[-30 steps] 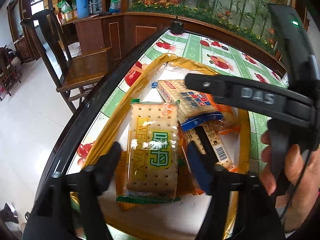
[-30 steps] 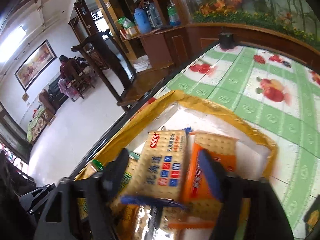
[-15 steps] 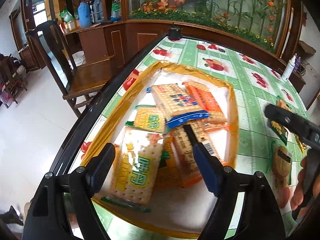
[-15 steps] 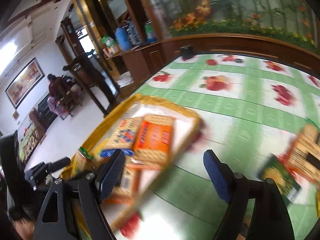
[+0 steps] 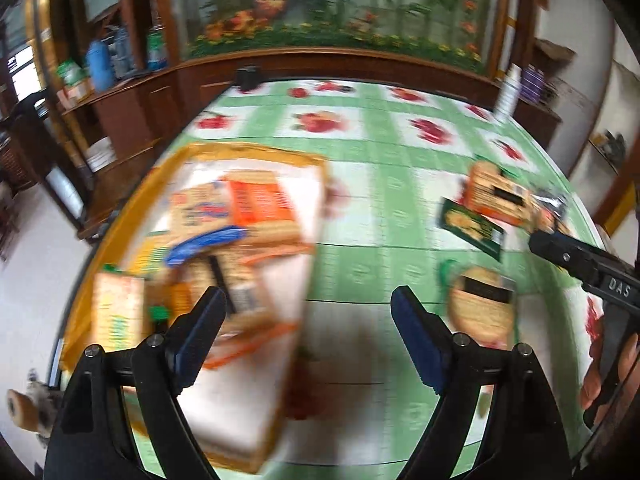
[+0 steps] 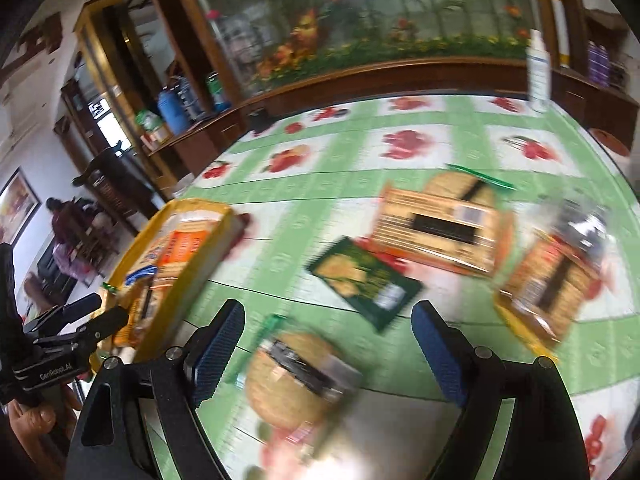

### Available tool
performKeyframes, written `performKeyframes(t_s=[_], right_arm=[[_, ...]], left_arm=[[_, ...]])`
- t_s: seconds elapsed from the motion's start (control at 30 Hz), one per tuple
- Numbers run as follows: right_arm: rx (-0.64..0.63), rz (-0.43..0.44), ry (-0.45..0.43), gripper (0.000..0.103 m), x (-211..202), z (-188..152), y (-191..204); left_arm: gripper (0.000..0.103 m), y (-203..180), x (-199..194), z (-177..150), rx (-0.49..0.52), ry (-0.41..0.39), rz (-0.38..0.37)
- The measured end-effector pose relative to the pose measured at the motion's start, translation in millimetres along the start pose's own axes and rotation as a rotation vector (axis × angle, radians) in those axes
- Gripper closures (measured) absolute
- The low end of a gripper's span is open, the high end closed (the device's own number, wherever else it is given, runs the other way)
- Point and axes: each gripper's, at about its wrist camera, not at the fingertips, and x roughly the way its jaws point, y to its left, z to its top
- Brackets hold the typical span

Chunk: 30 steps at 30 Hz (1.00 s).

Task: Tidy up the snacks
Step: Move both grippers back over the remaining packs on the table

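While both my grippers gape empty, my left gripper (image 5: 308, 316) straddles the yellow tray's (image 5: 256, 148) right edge; bare tablecloth (image 5: 360, 208) lies ahead. Below my right gripper (image 6: 328, 340) sits a round cracker pack (image 6: 296, 380).
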Motion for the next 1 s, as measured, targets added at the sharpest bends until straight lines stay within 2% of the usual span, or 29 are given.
performKeyframes(t_s=[0.17, 0.3, 0.43, 0.47, 0.53, 0.6, 0.73, 1.0], right_arm=[[0.034, -0.043, -0.013, 0.015, -18, -10, -31], [0.069, -0.062, -0.014, 0.014, -25, -15, -50], [0.095, -0.075, -0.017, 0.014, -32, -22, -66], [0.101, -0.078, -0.02, 0.014, -34, -22, -70], [0.108, -0.083, -0.026, 0.014, -39, -23, -76], [0.116, -0.093, -0.033, 0.014, -43, -23, -84], [0.141, -0.095, -0.048, 0.014, -50, -23, -97], [0.16, -0.093, -0.045, 0.014, -46, -27, -108]], left_arm=[[0.018, -45, 12, -5, 0.099, 0.026, -0.053], [0.018, -71, 22, -7, 0.099, 0.044, -0.074], [0.018, -96, 33, -8, 0.126, 0.044, -0.057], [0.018, -98, 35, -9, 0.127, 0.046, -0.064], [0.0, -102, 39, -10, 0.118, 0.061, -0.091], [0.0, -103, 40, -9, 0.107, 0.055, -0.115], [0.0, -109, 37, -5, 0.116, 0.022, -0.118], [0.0, -138, 47, -6, 0.201, 0.056, -0.141]])
